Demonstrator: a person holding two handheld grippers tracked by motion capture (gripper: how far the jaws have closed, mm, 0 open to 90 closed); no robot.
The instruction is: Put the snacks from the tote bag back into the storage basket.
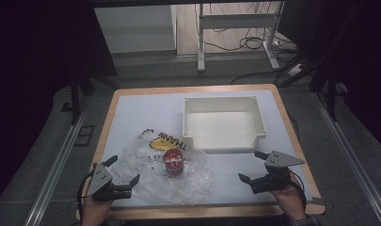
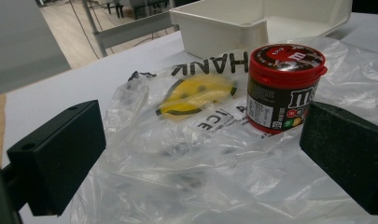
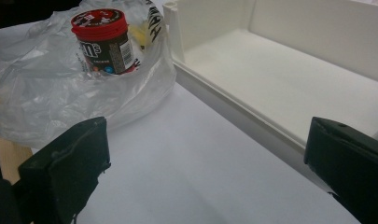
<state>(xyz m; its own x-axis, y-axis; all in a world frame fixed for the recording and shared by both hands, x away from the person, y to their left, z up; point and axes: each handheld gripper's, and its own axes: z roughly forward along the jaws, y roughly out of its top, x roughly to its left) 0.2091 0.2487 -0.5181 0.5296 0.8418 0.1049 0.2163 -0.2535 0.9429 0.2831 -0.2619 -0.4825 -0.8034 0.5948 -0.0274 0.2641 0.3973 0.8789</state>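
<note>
Both claws sit wide open and hold nothing. Just ahead of the left claw (image 1: 125,170) lies a see-through plastic bag (image 1: 146,176), crinkled and spread flat on the white table top (image 1: 131,113). A small candy jar (image 1: 173,161) with a red lid stands upright on that bag, ahead of the left claw and a bit to its right. In the left gripper view the jar (image 2: 282,88) is close to the right jaw, just past its tip, and the 2 black jaws stand far apart with the bag (image 2: 177,163) lying between them. The bag has black letters and a yellow smiley face (image 2: 196,95) printed on it, farther off than the jar. The right claw (image 1: 254,165) hovers over bare table, well apart from the jar, and the jar is off to its left. In the right gripper view the jar (image 3: 104,42) sits far ahead on the left, with the bag (image 3: 46,93) bunched around its bottom. A white bin (image 1: 223,123) sits just ahead of the right claw, beside the bag, with nothing in it. In the right gripper view the bin's (image 3: 280,79) near wall runs between the 2 jaws. A person's hand (image 1: 291,197) holds the right claw from behind.
</note>
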